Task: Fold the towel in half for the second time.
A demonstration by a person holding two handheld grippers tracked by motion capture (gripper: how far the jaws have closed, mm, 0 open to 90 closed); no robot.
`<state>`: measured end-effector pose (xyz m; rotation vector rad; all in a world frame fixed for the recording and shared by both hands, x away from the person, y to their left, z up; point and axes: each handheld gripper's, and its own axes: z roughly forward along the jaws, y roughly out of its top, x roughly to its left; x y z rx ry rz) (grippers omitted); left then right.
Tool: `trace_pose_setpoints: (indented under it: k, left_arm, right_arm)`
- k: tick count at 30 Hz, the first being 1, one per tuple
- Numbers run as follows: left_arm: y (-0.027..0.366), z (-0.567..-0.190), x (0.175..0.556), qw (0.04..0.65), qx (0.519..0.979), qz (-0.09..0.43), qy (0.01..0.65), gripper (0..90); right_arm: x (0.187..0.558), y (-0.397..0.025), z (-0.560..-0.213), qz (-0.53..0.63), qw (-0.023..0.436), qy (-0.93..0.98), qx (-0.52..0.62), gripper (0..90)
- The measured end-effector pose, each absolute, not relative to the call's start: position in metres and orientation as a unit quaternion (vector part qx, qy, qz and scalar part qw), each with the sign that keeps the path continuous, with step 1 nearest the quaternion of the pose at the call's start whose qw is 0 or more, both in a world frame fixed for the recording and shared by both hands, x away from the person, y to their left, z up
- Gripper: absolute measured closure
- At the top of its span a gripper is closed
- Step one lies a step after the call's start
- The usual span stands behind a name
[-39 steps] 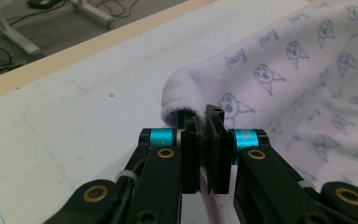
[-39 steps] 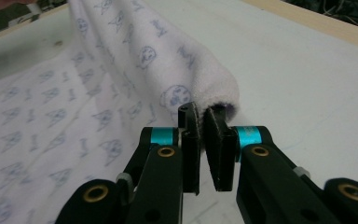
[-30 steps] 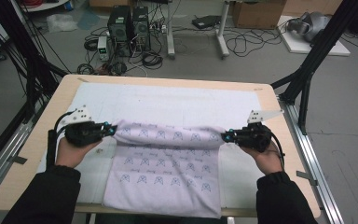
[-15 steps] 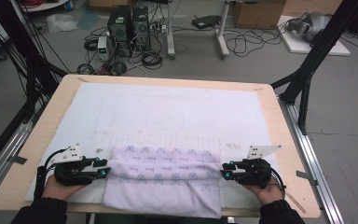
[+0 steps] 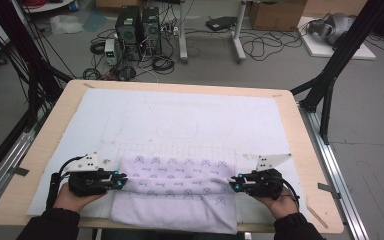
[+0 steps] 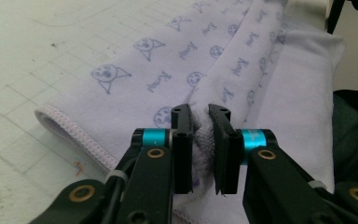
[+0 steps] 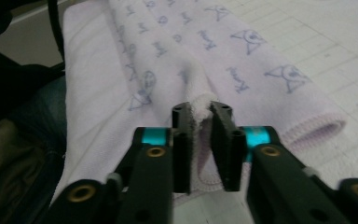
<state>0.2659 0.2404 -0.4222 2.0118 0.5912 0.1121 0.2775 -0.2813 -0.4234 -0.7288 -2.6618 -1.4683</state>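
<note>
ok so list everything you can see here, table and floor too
towel: 1, pale lilac with printed faces, folded at the table's near edge
mat: 1, white with a grid, covering the table
table: 1, light wood
computer towers: 2, black, on the floor beyond the table
cables: many, black, across the floor
cardboard box: 1, brown, far floor
left tongs: 1, black with teal bands, pinching the towel's left end
right tongs: 1, same, pinching the right end
</note>
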Motion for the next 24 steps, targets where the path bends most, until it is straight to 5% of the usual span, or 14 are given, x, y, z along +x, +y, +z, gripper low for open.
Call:
trace_pose_setpoints:
  k: [10, 14, 24]
  left_arm:
    - [0.262, -0.401, 0.229, 0.528, 0.821, 0.038, 0.215, 80.7]
    - [0.263, -0.402, 0.223, 0.524, 0.825, 0.017, 0.212, 54.9]
    - [0.245, -0.41, 0.275, 0.49, 0.818, 0.109, 0.281, 52.8]
  right_arm:
    - [0.249, -0.29, -0.393, -0.498, 0.009, -0.847, -0.186, 82.7]
    - [0.239, -0.297, -0.395, -0.517, 0.038, -0.835, -0.182, 66.4]
    - [0.288, -0.278, -0.414, -0.451, -0.039, -0.854, -0.254, 49.5]
